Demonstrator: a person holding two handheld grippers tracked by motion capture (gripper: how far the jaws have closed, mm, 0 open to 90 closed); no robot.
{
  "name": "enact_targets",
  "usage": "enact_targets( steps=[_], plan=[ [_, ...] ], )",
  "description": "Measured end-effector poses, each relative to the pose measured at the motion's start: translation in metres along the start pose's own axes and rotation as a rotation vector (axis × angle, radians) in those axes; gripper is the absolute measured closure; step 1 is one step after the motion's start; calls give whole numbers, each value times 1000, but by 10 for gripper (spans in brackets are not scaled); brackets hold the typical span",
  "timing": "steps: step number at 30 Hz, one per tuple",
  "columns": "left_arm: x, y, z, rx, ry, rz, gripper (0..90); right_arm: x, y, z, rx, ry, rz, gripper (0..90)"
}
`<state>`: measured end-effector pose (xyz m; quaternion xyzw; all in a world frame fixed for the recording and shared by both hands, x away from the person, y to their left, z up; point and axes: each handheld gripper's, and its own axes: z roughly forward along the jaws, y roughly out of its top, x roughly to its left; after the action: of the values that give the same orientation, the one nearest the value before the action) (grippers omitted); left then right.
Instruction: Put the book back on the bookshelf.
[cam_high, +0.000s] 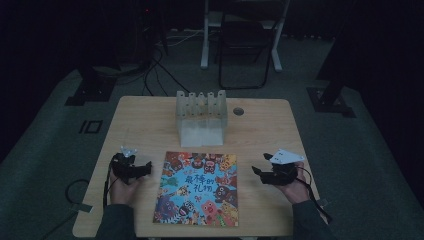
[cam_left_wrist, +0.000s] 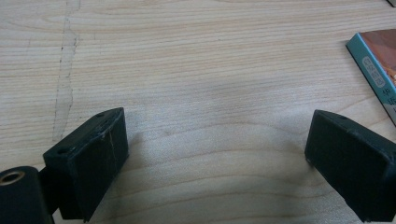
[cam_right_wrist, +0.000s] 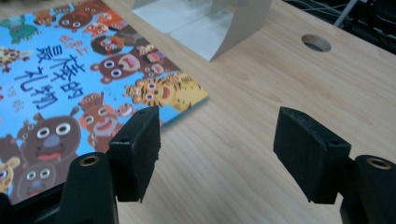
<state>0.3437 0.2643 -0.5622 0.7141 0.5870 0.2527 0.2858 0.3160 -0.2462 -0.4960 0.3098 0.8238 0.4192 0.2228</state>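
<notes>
A colourful picture book (cam_high: 197, 189) with cartoon animals lies flat at the middle front of the wooden table (cam_high: 145, 125). My left gripper (cam_high: 148, 166) rests left of the book, jaws pointing toward it. In the left gripper view it (cam_left_wrist: 217, 126) stands open over bare wood, with the book's blue edge (cam_left_wrist: 378, 65) at the far right. My right gripper (cam_high: 261, 164) hovers right of the book. In the right gripper view it (cam_right_wrist: 217, 121) is open with nothing between its jaws, above the table just off the book's corner (cam_right_wrist: 70, 84).
A pale translucent rack (cam_high: 201, 117) with several upright dividers stands behind the book, also seen as the rack (cam_right_wrist: 219, 23) beyond my right jaws. A round cable hole (cam_high: 238, 111) sits to its right. A chair (cam_high: 245, 45) and cables lie on the floor beyond the table.
</notes>
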Motion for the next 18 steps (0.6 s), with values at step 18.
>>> enact_targets(
  steps=[18],
  plan=[
    [0, 0, 0, 1, -2, 3, 59, 3, 26, 28, 2, 60, -12, 296]
  ],
)
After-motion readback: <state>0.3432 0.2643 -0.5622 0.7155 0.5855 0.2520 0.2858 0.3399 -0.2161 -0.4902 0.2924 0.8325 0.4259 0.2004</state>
